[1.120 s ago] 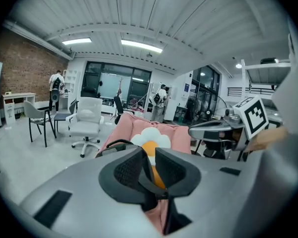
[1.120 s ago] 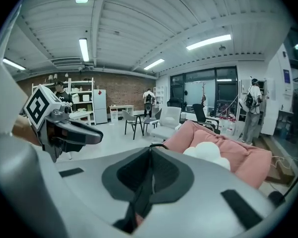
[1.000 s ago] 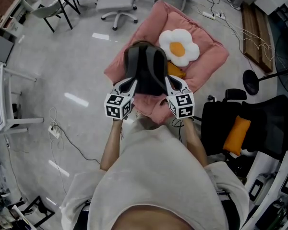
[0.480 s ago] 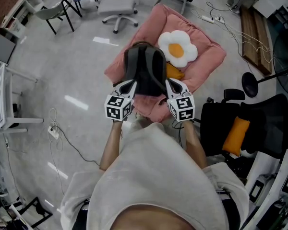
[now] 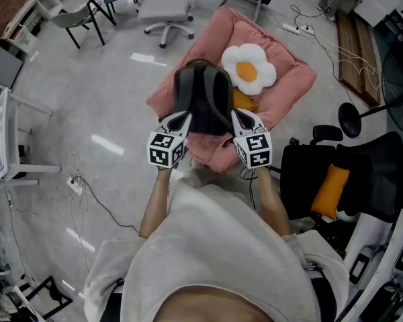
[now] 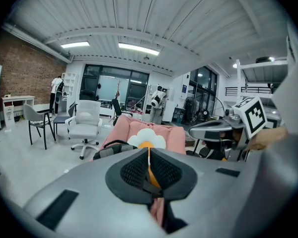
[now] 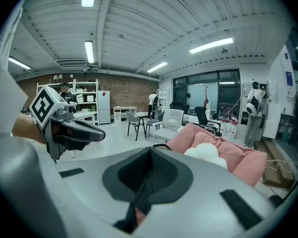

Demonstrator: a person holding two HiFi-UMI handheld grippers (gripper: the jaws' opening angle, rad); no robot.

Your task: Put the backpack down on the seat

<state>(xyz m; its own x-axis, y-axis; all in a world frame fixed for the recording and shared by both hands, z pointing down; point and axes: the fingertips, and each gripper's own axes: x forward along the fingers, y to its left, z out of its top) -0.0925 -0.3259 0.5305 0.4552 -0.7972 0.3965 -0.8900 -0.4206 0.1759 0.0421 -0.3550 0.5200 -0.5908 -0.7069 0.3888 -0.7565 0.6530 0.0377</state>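
A dark grey backpack (image 5: 203,99) hangs in the air between my two grippers, over the near part of the pink cushioned seat (image 5: 292,79). My left gripper (image 5: 181,119) is shut on the backpack's left side, with a dark strap (image 6: 165,216) pinched between its jaws. On the other side my right gripper (image 5: 240,118) is shut on a dark strap (image 7: 143,195). A white and yellow egg-shaped pillow (image 5: 250,67) lies on the seat just beyond the backpack, with an orange cushion (image 5: 246,101) beside it. The backpack's underside is hidden.
A white office chair (image 5: 162,2) and a folding chair (image 5: 74,13) stand beyond the seat. At the right stands a black chair (image 5: 363,173) with an orange cushion (image 5: 330,186). A power strip with cables (image 5: 76,183) lies on the floor at the left, and a fan base (image 5: 352,116) at the right.
The head view has shifted slightly. The backpack and both grippers hold the same place over the seat.
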